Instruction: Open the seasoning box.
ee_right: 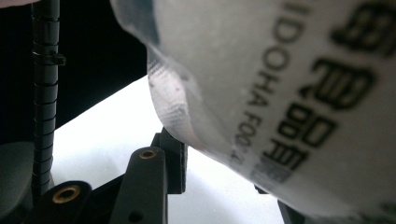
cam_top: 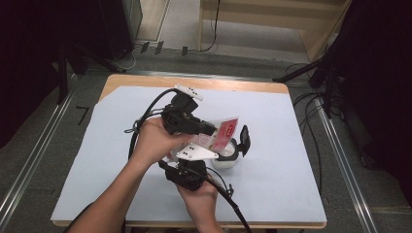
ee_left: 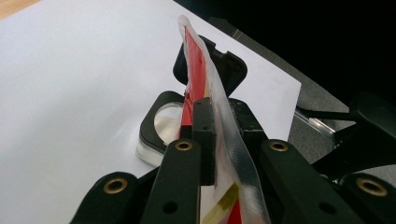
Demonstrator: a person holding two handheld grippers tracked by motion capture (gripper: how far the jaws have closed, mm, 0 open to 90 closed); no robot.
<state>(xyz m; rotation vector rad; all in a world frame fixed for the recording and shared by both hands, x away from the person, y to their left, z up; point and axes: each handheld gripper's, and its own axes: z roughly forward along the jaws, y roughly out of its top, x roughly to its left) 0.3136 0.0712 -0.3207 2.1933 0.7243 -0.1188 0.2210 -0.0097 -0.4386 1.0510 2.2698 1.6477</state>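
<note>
Red-and-white sachet (ee_left: pixel 205 88): clamped in left gripper (cam_top: pixel 206 130), above lidded cup (cam_top: pixel 224 158); right gripper (cam_top: pixel 238 145) grips cup; pouring apparently pending.

The high view looks forward and down on the whole desk (cam_top: pixel 272 194) from afar, while both gripper views peer along their jaws, very near the packet (ee_left: pixel 205 93) all three share.

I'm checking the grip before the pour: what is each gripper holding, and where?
The left gripper pinches the red sachet across its lower part. The right gripper grips the white cup at its sides.
</note>
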